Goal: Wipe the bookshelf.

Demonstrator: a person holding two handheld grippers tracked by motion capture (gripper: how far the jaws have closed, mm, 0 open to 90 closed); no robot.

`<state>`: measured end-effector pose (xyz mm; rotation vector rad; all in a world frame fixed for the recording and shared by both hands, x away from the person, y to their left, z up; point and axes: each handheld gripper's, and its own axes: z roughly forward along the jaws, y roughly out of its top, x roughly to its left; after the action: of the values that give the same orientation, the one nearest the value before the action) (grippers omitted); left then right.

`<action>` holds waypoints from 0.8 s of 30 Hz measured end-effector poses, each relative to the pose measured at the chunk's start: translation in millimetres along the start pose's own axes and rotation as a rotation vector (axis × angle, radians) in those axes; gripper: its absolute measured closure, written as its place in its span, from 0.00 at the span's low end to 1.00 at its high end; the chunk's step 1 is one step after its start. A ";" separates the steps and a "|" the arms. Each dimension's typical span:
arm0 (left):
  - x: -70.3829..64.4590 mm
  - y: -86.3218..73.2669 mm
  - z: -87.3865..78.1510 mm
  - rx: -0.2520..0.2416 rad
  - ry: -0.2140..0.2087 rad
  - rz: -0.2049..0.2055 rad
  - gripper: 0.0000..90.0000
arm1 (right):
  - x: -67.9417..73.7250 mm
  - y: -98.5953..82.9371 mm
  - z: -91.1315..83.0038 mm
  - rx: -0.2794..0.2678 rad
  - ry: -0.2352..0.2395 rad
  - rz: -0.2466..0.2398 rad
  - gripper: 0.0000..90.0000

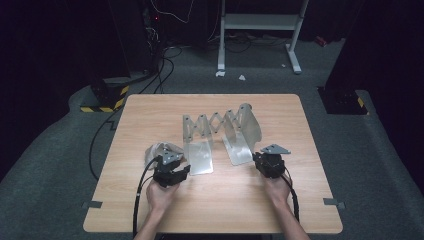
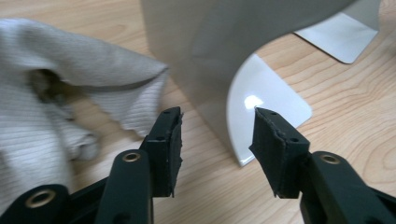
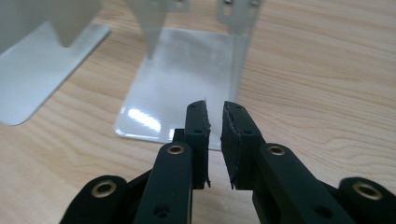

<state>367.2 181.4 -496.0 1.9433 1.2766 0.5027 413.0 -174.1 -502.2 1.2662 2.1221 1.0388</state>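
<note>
A folding metal rack (image 1: pixel 220 122) with a scissor lattice stands in the middle of the wooden table (image 1: pixel 150 115). Its two end plates have flat feet, one at the left (image 1: pixel 200 159) and one at the right (image 1: pixel 239 150). A crumpled pale cloth (image 1: pixel 156 149) lies left of it. My left gripper (image 1: pixel 186 170) is open beside the cloth (image 2: pixel 46 93), its jaws low over the table just short of a rounded metal foot (image 2: pixel 266 93). My right gripper (image 1: pixel 257 159) is shut with only a slit between its pads, empty, at the edge of a shiny foot (image 3: pixel 187 74).
Bare wood runs along the table's front and right side (image 1: pixel 300 190). Beyond the far edge stand a white frame (image 1: pixel 260 22), floor cables (image 1: pixel 165 65) and a yellow-and-black striped base (image 1: pixel 107 97). A cable (image 1: pixel 137 200) trails from the left gripper toward the near edge.
</note>
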 end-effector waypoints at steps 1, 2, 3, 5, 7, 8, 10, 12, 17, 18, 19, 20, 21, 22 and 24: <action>3.9 0.2 -1.7 0.003 0.004 -0.007 0.56 | 3.8 0.3 -2.7 -0.002 0.012 -0.015 0.90; 7.8 0.6 -3.1 0.006 0.006 -0.016 0.55 | 7.2 0.9 -3.7 -0.004 0.024 -0.029 0.90; 10.6 1.1 -4.1 0.007 0.008 -0.022 0.55 | 10.9 2.0 -4.0 -0.002 0.037 -0.038 0.90; 17.5 3.1 -6.3 0.011 0.018 -0.035 0.54 | 17.4 5.5 -2.8 -0.001 0.057 -0.049 0.88; 23.0 7.5 -6.8 0.020 0.026 -0.043 0.53 | 23.0 11.7 1.9 -0.002 0.072 -0.061 0.86; 25.4 10.4 -6.9 0.021 0.032 -0.045 0.52 | 25.2 15.4 4.9 -0.001 0.080 -0.060 0.86; 30.4 16.7 -6.4 0.021 0.043 -0.050 0.51 | 28.4 23.8 12.0 0.002 0.091 -0.058 0.85; 35.8 23.7 -4.8 0.024 0.050 -0.060 0.49 | 31.5 31.6 19.3 0.009 0.093 -0.056 0.83; 47.5 42.7 -0.1 0.029 0.071 -0.067 0.47 | 37.6 46.3 32.8 0.020 0.084 -0.054 0.82; 49.9 46.5 1.5 0.031 0.071 -0.073 0.47 | 38.3 48.3 34.7 0.014 0.080 -0.052 0.82; 51.8 50.5 3.3 0.036 0.074 -0.073 0.46 | 38.6 50.1 37.0 0.017 0.075 -0.047 0.82; 53.3 54.8 5.6 0.036 0.076 -0.074 0.46 | 38.6 51.8 39.4 0.021 0.073 -0.042 0.82; 54.4 57.4 7.4 0.041 0.077 -0.072 0.45 | 39.3 53.6 41.5 0.021 0.065 -0.038 0.83; 55.5 61.5 10.7 0.055 0.081 -0.071 0.45 | 39.6 54.7 42.6 0.020 0.063 -0.036 0.84; 56.8 67.2 15.0 0.062 0.080 -0.069 0.44 | 40.0 57.4 43.9 0.014 0.053 -0.034 0.88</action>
<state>442.4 211.8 -458.8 1.9402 1.4201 0.5162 455.6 -105.8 -483.8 1.2174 2.1857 1.0559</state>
